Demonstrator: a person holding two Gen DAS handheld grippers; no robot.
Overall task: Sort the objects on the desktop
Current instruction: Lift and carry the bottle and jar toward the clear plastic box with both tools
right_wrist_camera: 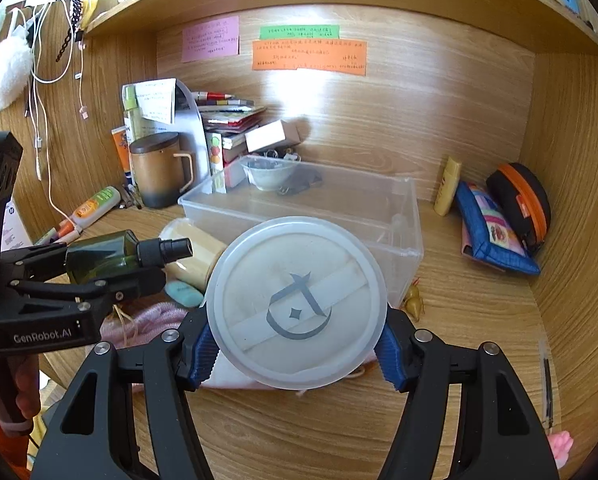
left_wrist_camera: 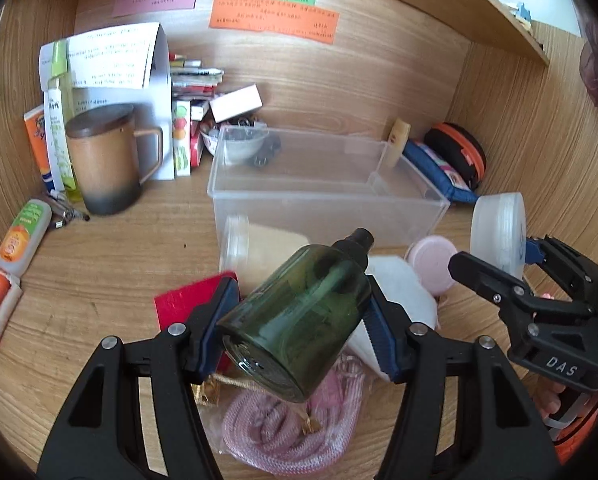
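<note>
Here the dark green spray bottle (left_wrist_camera: 299, 312), translucent with a black nozzle, sits tilted in the left gripper (left_wrist_camera: 299, 322), clamped between blue pads above the desk (left_wrist_camera: 99, 280). The right gripper (right_wrist_camera: 295, 346) grips a round frosted case (right_wrist_camera: 297, 300) bearing a grey emblem, before the clear plastic box (right_wrist_camera: 339, 204).

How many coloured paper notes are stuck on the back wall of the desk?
3. The pink note is on the left, the green note is to its right, and the orange note sits directly under the green one. None seems hidden.
</note>
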